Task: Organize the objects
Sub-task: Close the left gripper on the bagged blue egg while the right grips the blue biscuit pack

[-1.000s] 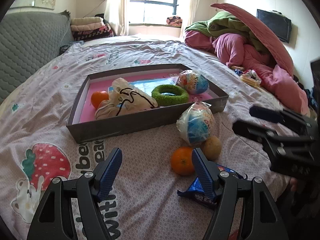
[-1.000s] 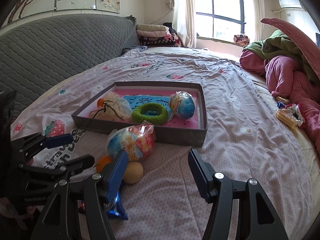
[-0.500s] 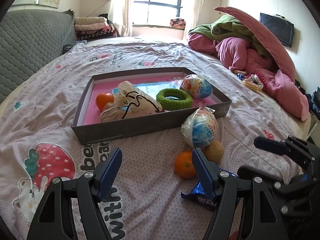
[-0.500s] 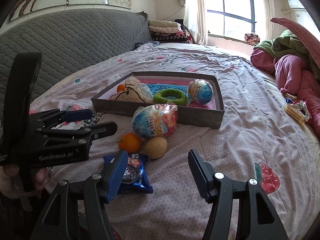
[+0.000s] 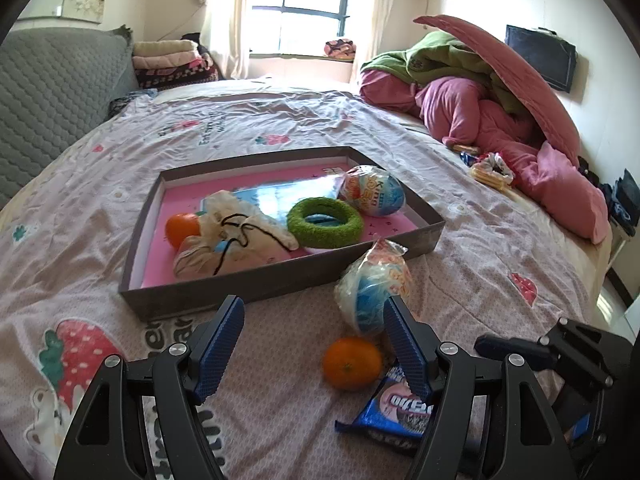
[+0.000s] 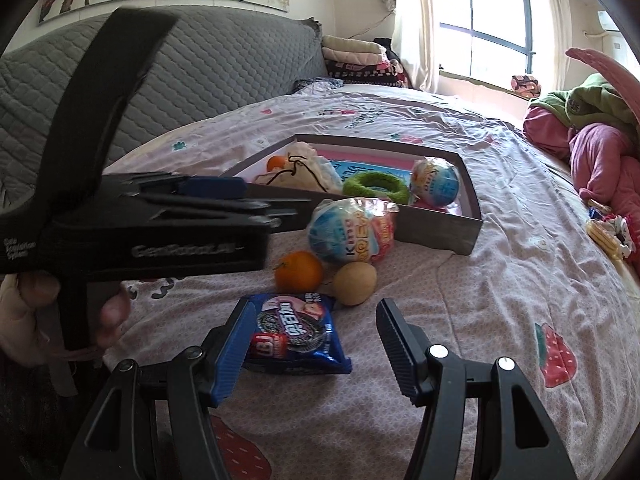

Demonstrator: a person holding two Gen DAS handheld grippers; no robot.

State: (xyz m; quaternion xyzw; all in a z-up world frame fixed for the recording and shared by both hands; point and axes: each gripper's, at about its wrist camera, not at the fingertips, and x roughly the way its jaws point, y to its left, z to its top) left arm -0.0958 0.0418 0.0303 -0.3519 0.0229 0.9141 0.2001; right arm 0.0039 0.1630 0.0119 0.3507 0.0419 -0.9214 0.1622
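A grey box with a pink floor (image 5: 280, 276) (image 6: 440, 228) lies on the bed. It holds an orange (image 5: 182, 229), a white drawstring bag (image 5: 236, 236), a green ring (image 5: 325, 222) and a wrapped toy egg (image 5: 374, 196). In front of it lie a second wrapped egg (image 5: 372, 292) (image 6: 352, 232), an orange (image 5: 352, 362) (image 6: 298, 271), a tan potato (image 6: 355, 283) and a blue cookie pack (image 5: 400, 412) (image 6: 294, 332). My left gripper (image 5: 314, 344) is open and empty above the bedsheet. My right gripper (image 6: 314, 344) is open and empty, just behind the cookie pack.
The left gripper's body (image 6: 160, 236) fills the left of the right wrist view. The right gripper's tips (image 5: 520, 350) show at lower right in the left wrist view. Pink and green bedding (image 5: 500, 112) is piled at the right, with snack wrappers (image 5: 490, 170) beside it. A grey headboard (image 6: 220, 64) stands at the left.
Both grippers have drawn back toward the near edge of the bed, staying open. The right gripper swung left, bringing the cookie pack between its fingers' line.
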